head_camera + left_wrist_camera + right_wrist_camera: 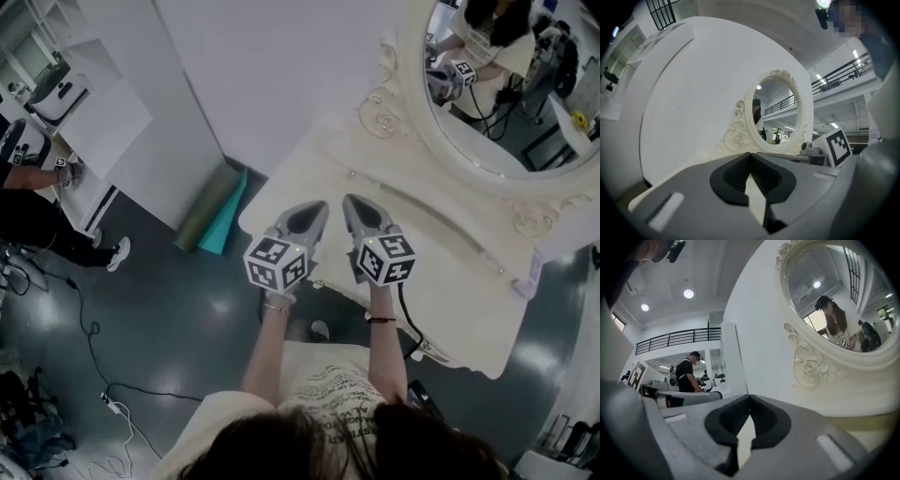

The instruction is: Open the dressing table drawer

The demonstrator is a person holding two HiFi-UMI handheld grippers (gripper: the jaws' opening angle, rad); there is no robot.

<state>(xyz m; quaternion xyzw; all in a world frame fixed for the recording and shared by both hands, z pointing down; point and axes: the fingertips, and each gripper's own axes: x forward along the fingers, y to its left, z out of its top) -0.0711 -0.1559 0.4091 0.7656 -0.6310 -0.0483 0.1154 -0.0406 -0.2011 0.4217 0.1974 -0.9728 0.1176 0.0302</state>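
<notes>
Both grippers clenched above the tabletop, drawer not yet reached

Head view: our left gripper [320,206] and right gripper [350,201] hover side by side over the dressing table [450,272], tips toward the mirror [497,84]. The drawer presumably sits under the near edge, below our wrists, unseen. We judge we should pull back, drop below that edge and part the jaws before taking a handle. Left gripper view: jaws together on nothing, mirror ahead. Right gripper view: likewise closed and empty, no drawer in sight.
</notes>
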